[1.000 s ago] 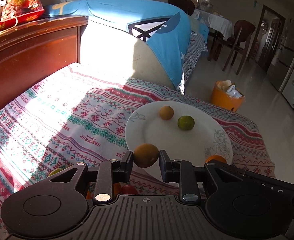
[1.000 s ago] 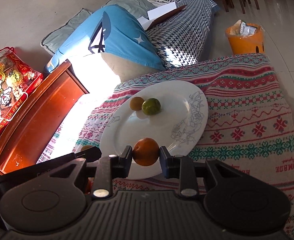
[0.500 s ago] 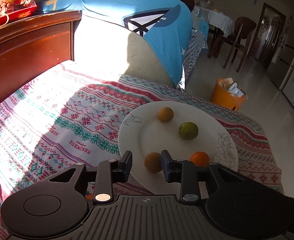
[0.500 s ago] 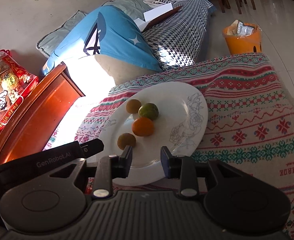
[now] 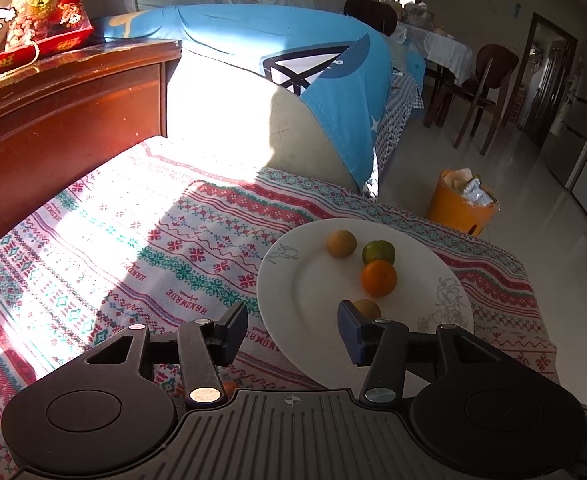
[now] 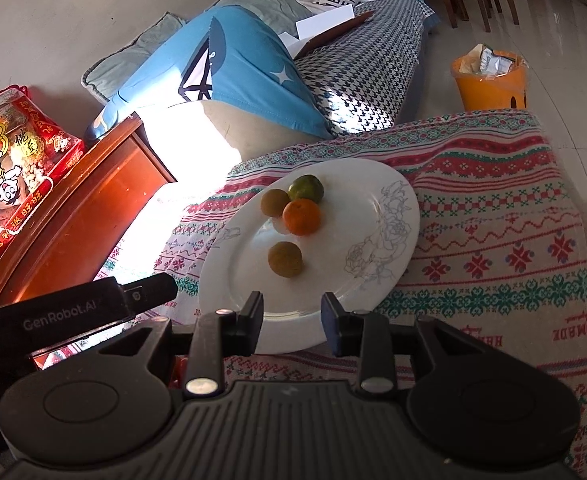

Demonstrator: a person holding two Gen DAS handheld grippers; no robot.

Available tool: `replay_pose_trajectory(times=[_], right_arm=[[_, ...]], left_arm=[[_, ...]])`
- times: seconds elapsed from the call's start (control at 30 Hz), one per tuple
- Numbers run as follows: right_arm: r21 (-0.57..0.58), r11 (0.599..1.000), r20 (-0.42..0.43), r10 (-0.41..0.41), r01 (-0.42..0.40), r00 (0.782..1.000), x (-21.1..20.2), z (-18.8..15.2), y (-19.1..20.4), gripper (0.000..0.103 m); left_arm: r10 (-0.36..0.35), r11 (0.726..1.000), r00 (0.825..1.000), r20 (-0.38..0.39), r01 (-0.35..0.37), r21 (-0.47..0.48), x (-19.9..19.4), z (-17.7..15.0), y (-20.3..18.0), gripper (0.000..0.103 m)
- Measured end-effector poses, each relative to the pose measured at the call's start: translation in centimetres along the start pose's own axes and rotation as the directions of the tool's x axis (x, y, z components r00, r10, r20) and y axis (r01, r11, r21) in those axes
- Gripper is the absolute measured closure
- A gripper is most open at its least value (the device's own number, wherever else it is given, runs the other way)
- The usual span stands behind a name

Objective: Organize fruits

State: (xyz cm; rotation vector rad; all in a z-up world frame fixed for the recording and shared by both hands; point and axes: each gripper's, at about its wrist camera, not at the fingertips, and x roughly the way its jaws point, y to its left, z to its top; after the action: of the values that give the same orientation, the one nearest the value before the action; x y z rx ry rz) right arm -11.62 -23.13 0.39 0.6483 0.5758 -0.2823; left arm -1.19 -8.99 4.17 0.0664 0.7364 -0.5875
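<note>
on the table: a white plate (image 6: 373,208) on the patterned cloth (image 6: 493,240), carrying all the visible whole fruit.
hidden: in the left wrist view the near brown fruit (image 5: 367,308) is half covered by a finger of the left hand-held gripper (image 5: 293,330); an orange-red scrap (image 5: 229,388) under that gripper cannot be identified.
cut off: snack bag (image 5: 21,12) on the wooden cabinet (image 5: 73,112) runs past the frame edge.
count: four fruits on the plate. two brown (image 6: 285,259) (image 6: 275,202), one orange (image 6: 302,217), one green (image 6: 306,189); the orange touches the green one.
left hand-held gripper: jaws spread wide, holding nothing, over the plate's near rim.
right hand-held gripper (image 6: 291,322): jaws apart, holding nothing, at the near rim.
change: a second ago each gripper clamped one fruit and the plate held two; both fruits now lie on the plate, and both grippers have let go.
</note>
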Motion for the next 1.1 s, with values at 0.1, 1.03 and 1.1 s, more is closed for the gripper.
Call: replay_pose_trajectory(times=[0.1, 1.03, 1.1], right_arm=[[-0.020, 1.000, -0.006, 0.003, -0.003, 1.000, -0.5, -0.2, 0.3, 0.070], [-0.218, 0.971, -0.118, 0.073, -0.098, 0.990, -2.8, -4.6, 4.1, 0.069], [-0.235, 0.966, -0.129, 0.082, -0.111, 0.988, -2.8, -5.1, 4.5, 0.069]], left_arm=[[0.001, 1.000, 1.000, -0.003, -0.001, -0.004, -0.7, -0.1, 0.4, 0.054], [0.135, 0.983, 0.990, -0.043, -0.139, -0.118, -6.5, -3.4, 7.7, 0.053], [0.138, 0.982, 0.989, -0.050, -0.143, -0.124, -6.6, -3.8, 8.0, 0.053]])
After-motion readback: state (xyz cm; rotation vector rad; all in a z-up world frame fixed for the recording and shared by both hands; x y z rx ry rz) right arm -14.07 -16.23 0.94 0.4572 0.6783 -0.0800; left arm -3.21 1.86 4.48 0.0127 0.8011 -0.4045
